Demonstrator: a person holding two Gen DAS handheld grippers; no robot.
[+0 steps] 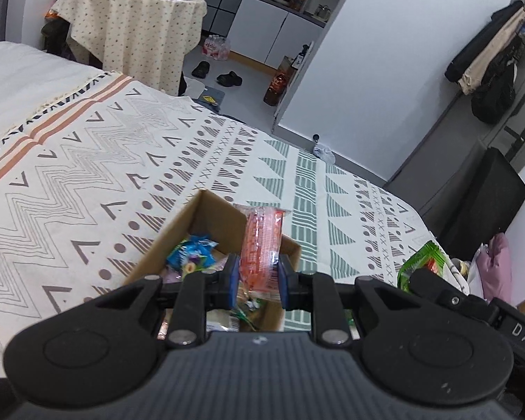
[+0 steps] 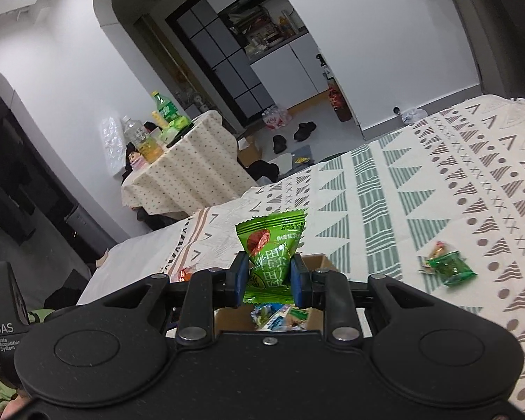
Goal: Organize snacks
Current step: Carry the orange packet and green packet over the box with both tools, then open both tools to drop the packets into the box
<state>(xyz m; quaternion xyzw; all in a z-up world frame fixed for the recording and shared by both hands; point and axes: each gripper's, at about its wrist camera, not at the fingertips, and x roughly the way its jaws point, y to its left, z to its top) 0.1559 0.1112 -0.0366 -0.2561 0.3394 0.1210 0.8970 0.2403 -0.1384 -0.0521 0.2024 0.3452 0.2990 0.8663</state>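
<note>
L gripper (image 1: 256, 276): jaws closed narrow on a pink-orange translucent plastic snack packet (image 1: 262, 241), pinched across its lower part, long axis running up and away from the fingers, roughly upright. Directly below/ahead sits the open brown cardboard box (image 1: 199, 217) on the patterned cream bedspread (image 1: 87, 161); the box already holds a blue crinkly wrapper (image 1: 192, 250) plus other small packets. Packet hangs over the box's right half, near its right wall, so drop path = straight down, maybe a slight nudge left to clear the rim.

R gripper (image 2: 267, 276): jaws clamped on a bright green foil snack bag (image 2: 271, 245), held by its lower half, crimped top edge pointing up. Box edge shows just beyond and under the fingers, wrappers visible beneath, so R is also above the box — prob. nearer side, but the view is mostly blocked by the gripper body, not certain.

One small green candy packet (image 2: 449, 267) lies loose on the bedspread, well off to R gripper's right; R is the nearer tool for it.

Judgement: both loads poised for release into box; L looks better centred.
</note>
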